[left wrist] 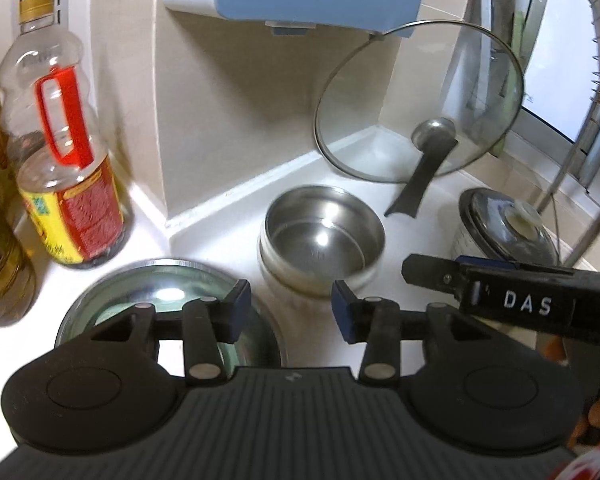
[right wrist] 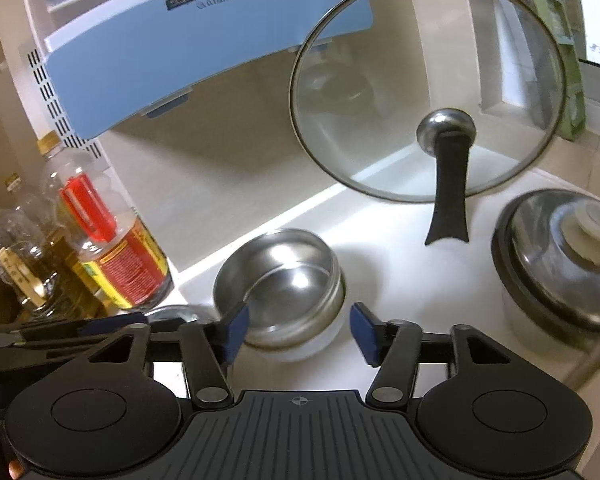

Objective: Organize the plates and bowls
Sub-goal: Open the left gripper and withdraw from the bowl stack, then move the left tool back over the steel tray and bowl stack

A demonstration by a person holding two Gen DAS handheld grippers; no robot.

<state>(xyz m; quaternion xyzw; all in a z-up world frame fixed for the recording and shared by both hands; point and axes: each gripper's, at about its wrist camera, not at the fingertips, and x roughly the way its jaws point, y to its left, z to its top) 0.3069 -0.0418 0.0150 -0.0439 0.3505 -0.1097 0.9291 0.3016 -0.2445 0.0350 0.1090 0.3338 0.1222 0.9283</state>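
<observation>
You've got shiny steel bowl (left wrist: 322,236), clear glass lid (right wrist: 426,88) with matt black handle (right wrist: 448,196), glossy white counter (right wrist: 388,248), clear plastic bottle (left wrist: 60,152).

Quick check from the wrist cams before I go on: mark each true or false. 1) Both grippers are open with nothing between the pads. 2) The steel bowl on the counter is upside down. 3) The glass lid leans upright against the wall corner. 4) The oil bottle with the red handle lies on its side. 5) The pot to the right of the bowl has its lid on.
1) True: left gripper and right gripper are open and empty.
2) False: the steel bowl sits mouth up.
3) True: the glass lid leans there.
4) False: the oil bottle stands upright.
5) True: the pot is covered.
</observation>
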